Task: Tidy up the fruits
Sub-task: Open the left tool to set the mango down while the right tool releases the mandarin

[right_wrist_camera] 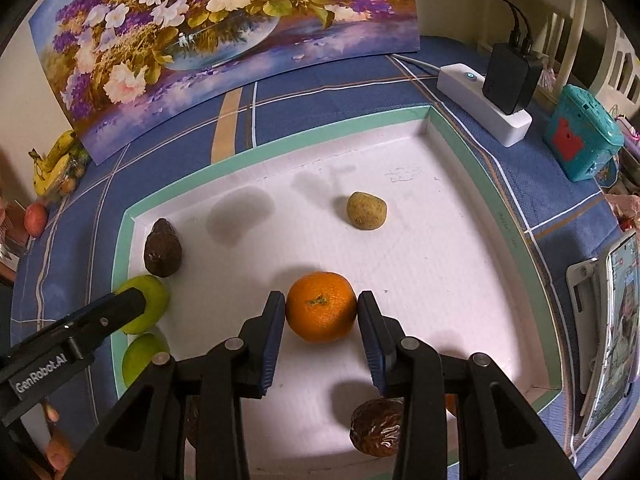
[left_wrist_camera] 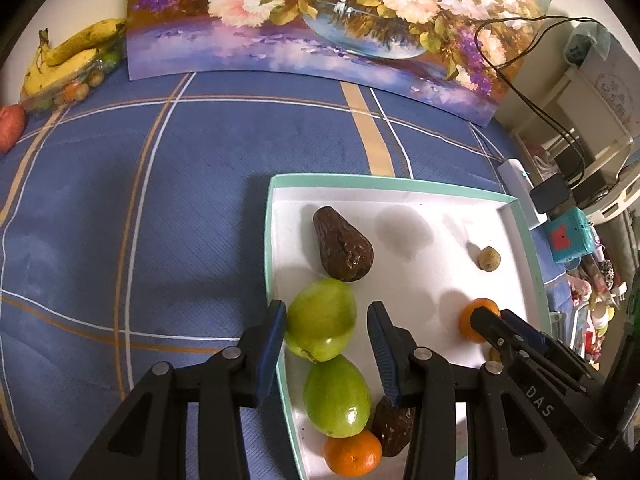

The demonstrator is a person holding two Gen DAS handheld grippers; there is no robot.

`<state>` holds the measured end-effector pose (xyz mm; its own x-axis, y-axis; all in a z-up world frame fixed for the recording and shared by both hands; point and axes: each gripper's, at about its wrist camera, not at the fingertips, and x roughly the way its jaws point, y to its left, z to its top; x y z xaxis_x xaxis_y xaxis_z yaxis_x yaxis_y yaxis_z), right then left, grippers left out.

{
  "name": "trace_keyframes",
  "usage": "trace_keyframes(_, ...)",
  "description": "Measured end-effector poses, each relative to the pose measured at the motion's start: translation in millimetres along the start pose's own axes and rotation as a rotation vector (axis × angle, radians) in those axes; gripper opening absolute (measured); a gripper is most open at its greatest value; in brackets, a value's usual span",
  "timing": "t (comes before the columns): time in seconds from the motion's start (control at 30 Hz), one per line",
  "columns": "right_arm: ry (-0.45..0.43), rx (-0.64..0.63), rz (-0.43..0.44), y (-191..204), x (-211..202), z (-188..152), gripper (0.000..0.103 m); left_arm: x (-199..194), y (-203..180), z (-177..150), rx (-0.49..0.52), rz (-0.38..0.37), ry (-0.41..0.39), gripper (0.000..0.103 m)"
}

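A white tray with a mint rim (left_wrist_camera: pixel 400 184) (right_wrist_camera: pixel 280 148) lies on a blue plaid cloth. My left gripper (left_wrist_camera: pixel 326 322) is open around a green fruit (left_wrist_camera: pixel 322 318) at the tray's left edge; its left finger touches the fruit and the right stands apart. A second green fruit (left_wrist_camera: pixel 336 398), a mandarin (left_wrist_camera: pixel 353 454) and a dark wrinkled fruit (left_wrist_camera: pixel 394 426) lie nearer. My right gripper (right_wrist_camera: pixel 321 306) has both pads against a mandarin (right_wrist_camera: pixel 321 308), which rests on the tray. A dark brown avocado (left_wrist_camera: pixel 342 244) (right_wrist_camera: pixel 162 250) and a small tan fruit (right_wrist_camera: pixel 366 211) (left_wrist_camera: pixel 489 258) also lie on the tray.
A flower painting (left_wrist_camera: pixel 320 20) stands at the back. Bananas on a fruit packet (left_wrist_camera: pixel 68 64) and a red fruit (left_wrist_camera: pixel 10 126) lie far left. A white power strip with chargers (right_wrist_camera: pixel 486 104), a teal toy (right_wrist_camera: pixel 582 136) and a phone in a holder (right_wrist_camera: pixel 616 328) lie right of the tray.
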<state>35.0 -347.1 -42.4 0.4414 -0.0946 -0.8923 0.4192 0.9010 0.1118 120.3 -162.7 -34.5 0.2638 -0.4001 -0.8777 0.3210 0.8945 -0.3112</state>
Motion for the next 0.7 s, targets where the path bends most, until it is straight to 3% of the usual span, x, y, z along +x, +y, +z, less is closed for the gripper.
trace_keyframes(0.23, -0.033, -0.028, 0.000, 8, -13, 4, 0.039, -19, 7, 5, -0.014, 0.009, -0.044, 0.046)
trace_keyframes(0.33, -0.041, -0.040, -0.001, 12, -17, 5, 0.039, -26, 15, 7, -0.023, 0.056, -0.068, 0.048)
trace_keyframes(0.4, -0.047, -0.050, -0.001, 15, -19, 5, 0.039, -27, 23, 8, -0.038, 0.103, -0.077, 0.067)
trace_keyframes(0.43, -0.048, -0.052, -0.001, 16, -19, 6, 0.041, -27, 27, 8, -0.049, 0.121, -0.080, 0.070)
trace_keyframes(0.53, -0.048, -0.064, -0.006, 20, -17, 6, 0.062, -26, 46, 7, -0.089, 0.201, -0.088, 0.081)
trace_keyframes(0.6, -0.045, -0.068, -0.004, 22, -15, 6, 0.064, -26, 58, 5, -0.108, 0.259, -0.093, 0.095)
trace_keyframes(0.7, -0.049, -0.076, -0.009, 25, -15, 5, 0.071, -27, 72, 3, -0.130, 0.313, -0.103, 0.103)
